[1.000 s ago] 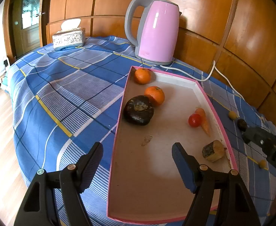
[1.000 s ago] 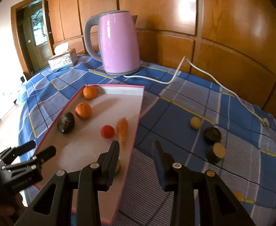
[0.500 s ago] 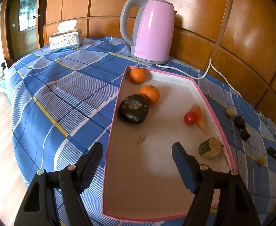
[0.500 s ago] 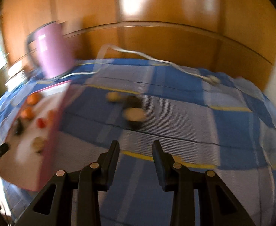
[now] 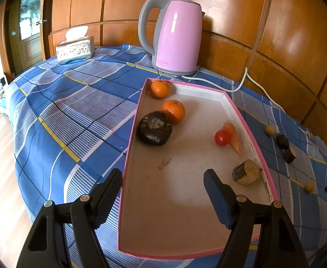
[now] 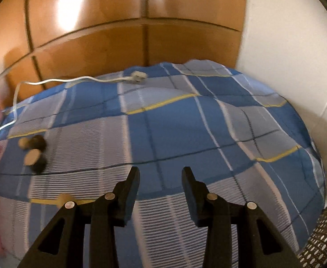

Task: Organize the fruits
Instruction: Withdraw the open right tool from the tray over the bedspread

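A pink-rimmed tray [image 5: 131,134] lies on the blue checked cloth. It holds two oranges [image 5: 173,111], a dark round fruit [image 5: 154,128], a tomato [image 5: 222,137], a carrot [image 5: 233,137] and a cut brown piece [image 5: 246,175]. My left gripper [image 5: 162,174] hangs open over the tray's near end, empty. Right of the tray, loose on the cloth, are a small yellow fruit [image 5: 270,130], a dark fruit [image 5: 282,140] and a cut dark piece [image 5: 289,154]. My right gripper [image 6: 160,169] is over bare cloth, its jaws opening with nothing between them. The blurred loose pieces [image 6: 33,158] lie to its left.
A pink kettle [image 5: 176,38] stands behind the tray, its white cord [image 5: 241,84] running to a plug [image 6: 137,77] on the cloth. A tissue box [image 5: 75,48] sits at the far left. A wood-panelled wall runs behind. A white wall [image 6: 297,44] stands past the cloth's right edge.
My right gripper has swung right, away from the tray, past the loose pieces to the cloth's right end, and its jaws have widened a little. The left gripper has stayed put.
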